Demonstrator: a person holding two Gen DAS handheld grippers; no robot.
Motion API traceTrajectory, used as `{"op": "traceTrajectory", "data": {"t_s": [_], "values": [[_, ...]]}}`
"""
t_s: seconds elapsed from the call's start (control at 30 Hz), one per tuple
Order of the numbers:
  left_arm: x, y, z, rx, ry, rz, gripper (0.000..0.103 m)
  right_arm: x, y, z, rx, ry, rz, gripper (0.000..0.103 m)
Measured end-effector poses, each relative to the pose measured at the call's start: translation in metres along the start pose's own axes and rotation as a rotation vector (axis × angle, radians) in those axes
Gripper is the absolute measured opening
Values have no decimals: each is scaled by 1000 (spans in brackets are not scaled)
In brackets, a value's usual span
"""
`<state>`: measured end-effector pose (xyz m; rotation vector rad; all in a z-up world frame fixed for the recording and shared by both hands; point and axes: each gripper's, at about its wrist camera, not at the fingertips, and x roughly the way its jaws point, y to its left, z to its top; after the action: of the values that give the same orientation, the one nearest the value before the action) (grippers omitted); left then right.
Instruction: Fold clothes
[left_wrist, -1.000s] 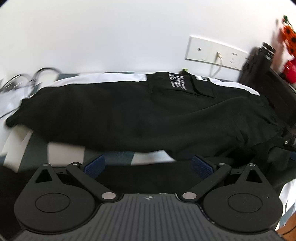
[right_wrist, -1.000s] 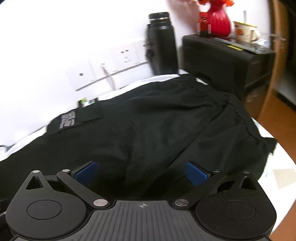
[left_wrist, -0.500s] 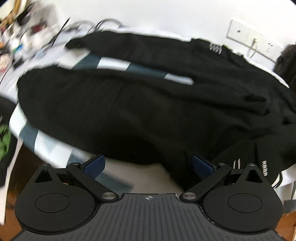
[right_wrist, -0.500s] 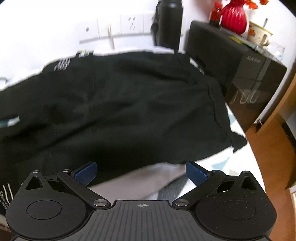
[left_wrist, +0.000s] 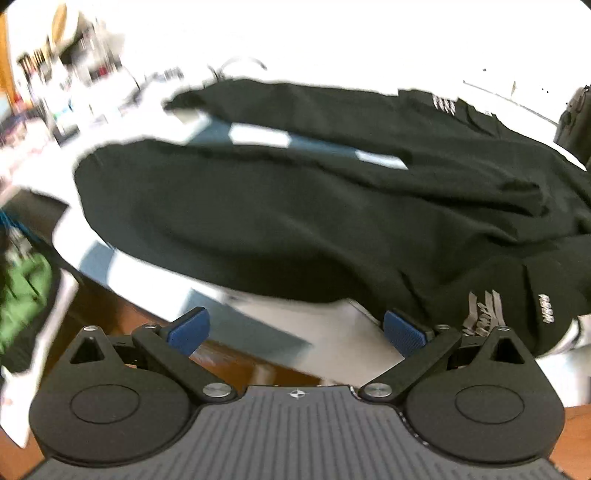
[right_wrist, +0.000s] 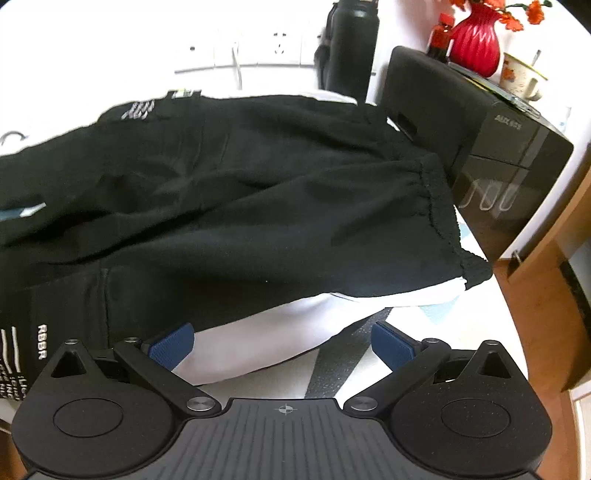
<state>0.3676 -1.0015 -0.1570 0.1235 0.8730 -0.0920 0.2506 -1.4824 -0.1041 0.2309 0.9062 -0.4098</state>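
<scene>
Across a white and grey-blue patterned bench (right_wrist: 436, 306) lie soft black trousers (right_wrist: 258, 206), matte, creased, with a gathered elastic waistband and white printed lettering. Both the left gripper (left_wrist: 295, 328) and right gripper (right_wrist: 282, 341) hover with jaws released, holding nothing. Beyond stand a glossy black cabinet (right_wrist: 491, 162), a ribbed red vase (right_wrist: 474, 40) and a black flask (right_wrist: 351, 44).

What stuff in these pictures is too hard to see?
- Left wrist view: clutter on the shelves is smeared by motion blur.
- Left wrist view: the white print on the black trousers is blurred and unreadable.
- Right wrist view: the trouser legs run off the left edge.
- Right wrist view: the mug pattern is too small.
</scene>
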Motion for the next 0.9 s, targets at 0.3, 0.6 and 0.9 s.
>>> {"op": "traceTrajectory", "data": {"t_s": [0.3, 0.6, 0.9], "values": [[22, 55, -20, 108, -22, 68, 102, 0, 2, -26, 162, 52, 215, 97], [68, 83, -9, 458, -36, 104, 102, 3, 25, -19, 357, 77, 275, 96], [90, 111, -5, 715, -154, -17, 103, 4, 53, -22, 528, 89, 207, 96]]}}
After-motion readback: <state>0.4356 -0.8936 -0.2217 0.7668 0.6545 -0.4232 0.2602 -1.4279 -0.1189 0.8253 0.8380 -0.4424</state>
